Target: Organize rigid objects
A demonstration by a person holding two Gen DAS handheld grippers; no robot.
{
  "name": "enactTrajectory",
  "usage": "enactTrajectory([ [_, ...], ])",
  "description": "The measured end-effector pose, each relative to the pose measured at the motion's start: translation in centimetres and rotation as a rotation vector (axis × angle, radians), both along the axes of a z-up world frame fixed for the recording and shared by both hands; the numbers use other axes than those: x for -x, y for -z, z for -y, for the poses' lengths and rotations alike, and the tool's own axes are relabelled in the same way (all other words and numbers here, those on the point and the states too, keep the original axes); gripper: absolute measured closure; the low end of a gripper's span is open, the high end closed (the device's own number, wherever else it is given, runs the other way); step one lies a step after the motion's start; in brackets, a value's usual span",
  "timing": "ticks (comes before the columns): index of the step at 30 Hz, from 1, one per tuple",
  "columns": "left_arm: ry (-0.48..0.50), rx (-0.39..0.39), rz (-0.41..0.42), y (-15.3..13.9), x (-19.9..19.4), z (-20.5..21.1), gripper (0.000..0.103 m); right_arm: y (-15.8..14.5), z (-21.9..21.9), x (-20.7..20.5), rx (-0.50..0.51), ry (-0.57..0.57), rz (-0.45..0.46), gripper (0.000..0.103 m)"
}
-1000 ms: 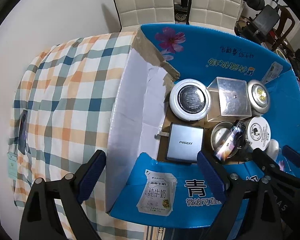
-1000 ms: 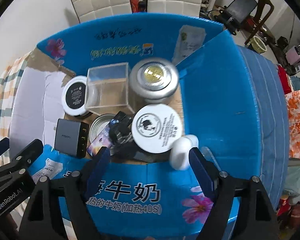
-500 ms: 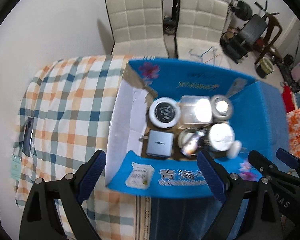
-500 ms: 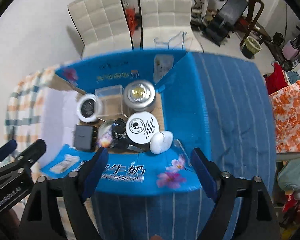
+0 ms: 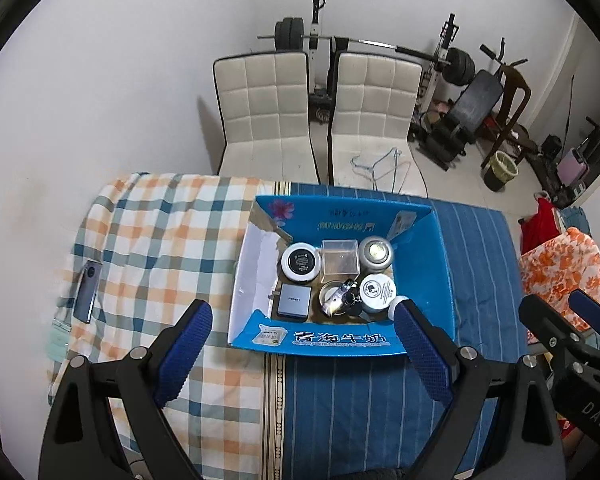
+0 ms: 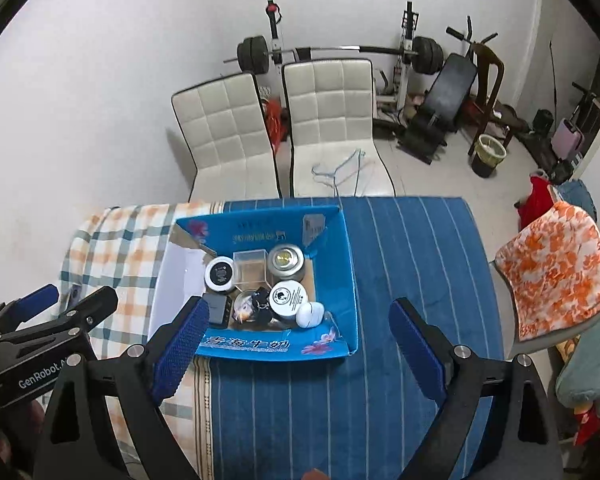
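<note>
A blue cardboard box (image 5: 428, 280) (image 6: 340, 276) with open flaps sits on the table. It holds several rigid items: a black-topped round tin (image 5: 301, 262), a clear plastic cube (image 5: 339, 261), a silver tin (image 5: 376, 253), a white-lidded jar (image 5: 377, 291), a grey charger (image 5: 295, 301) and a white earbud case (image 6: 310, 314). My left gripper (image 5: 302, 354) is open and empty, high above the box's near flap. My right gripper (image 6: 298, 346) is open and empty, also high above the near flap.
The table has a checked cloth (image 5: 160, 240) on its left half and a blue striped cloth (image 6: 400, 280) on its right half. A phone (image 5: 87, 292) lies at the left edge. Two white chairs (image 5: 268, 120) stand behind the table. An orange patterned chair (image 6: 556, 268) stands at the right.
Both grippers have risen and pulled back from just above the box, so the box now looks small and far below. Both stay open and empty.
</note>
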State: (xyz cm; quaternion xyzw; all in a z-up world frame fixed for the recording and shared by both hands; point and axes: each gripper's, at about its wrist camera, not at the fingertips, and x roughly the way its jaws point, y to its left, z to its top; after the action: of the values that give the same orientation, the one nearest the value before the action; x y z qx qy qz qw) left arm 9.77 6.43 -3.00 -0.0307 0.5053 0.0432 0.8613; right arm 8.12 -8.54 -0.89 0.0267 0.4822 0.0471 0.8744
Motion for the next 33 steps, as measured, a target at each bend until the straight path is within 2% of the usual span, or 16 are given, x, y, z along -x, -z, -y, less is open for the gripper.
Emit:
enactTrajectory([
  [4, -0.002, -0.017, 0.034, -1.7, 1.1, 0.2, 0.01, -1.7, 0.5, 1.3, -0.011, -0.006, 0.012, 0.009],
  [10, -0.011, -0.016, 0.039, -2.1, 2.0, 0.1, 0.01, -2.7, 0.9, 2.3, 0.004, -0.004, 0.022, 0.009],
  [33, -0.034, -0.018, 0.031, -1.9, 3.2, -0.1, 0.01, -2.0, 1.2, 2.3, 0.032, -0.016, 0.007, 0.009],
])
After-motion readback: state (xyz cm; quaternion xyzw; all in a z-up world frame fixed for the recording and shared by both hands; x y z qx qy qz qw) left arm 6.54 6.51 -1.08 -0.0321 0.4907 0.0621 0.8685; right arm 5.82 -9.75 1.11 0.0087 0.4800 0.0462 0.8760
